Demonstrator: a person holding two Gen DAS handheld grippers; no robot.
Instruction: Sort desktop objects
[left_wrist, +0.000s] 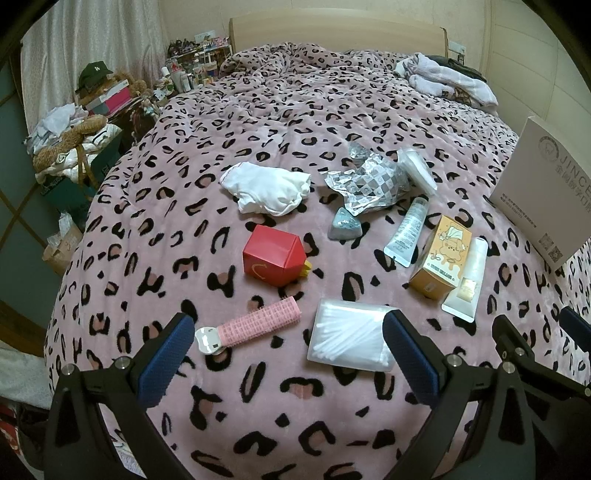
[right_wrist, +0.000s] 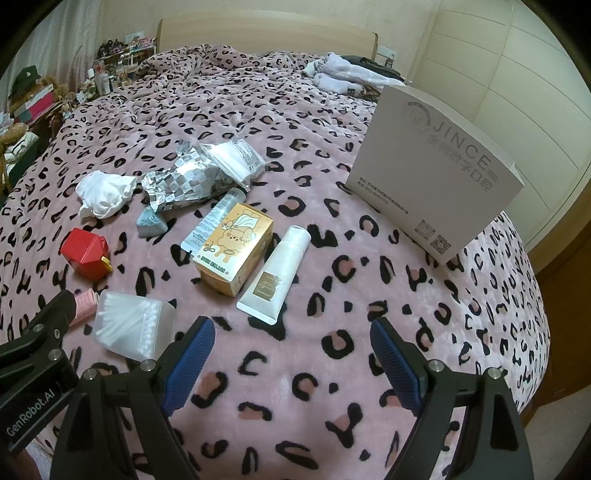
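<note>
Loose items lie on a pink leopard-print blanket (left_wrist: 258, 122). My left gripper (left_wrist: 291, 354) is open, low over the blanket; a pink hair roller (left_wrist: 255, 325) and a clear box of cotton swabs (left_wrist: 351, 338) lie just beyond its fingertips. Farther off are a red box (left_wrist: 275, 258), a white cloth (left_wrist: 269, 188), a grey pouch (left_wrist: 343, 225), a checkered foil wrapper (left_wrist: 373, 181), a slim tube (left_wrist: 406, 230), a yellow carton (left_wrist: 441, 258) and a white tube (left_wrist: 467, 282). My right gripper (right_wrist: 293, 354) is open with nothing in it, short of the white tube (right_wrist: 277, 275) and yellow carton (right_wrist: 236, 247).
A large white paper bag (right_wrist: 432, 166) printed JINCE stands at the right. Folded clothes (left_wrist: 447, 79) lie by the headboard. Left of the bed stand piled boxes, plush toys and a cap (left_wrist: 92, 74). A wardrobe (right_wrist: 517, 74) lines the right wall.
</note>
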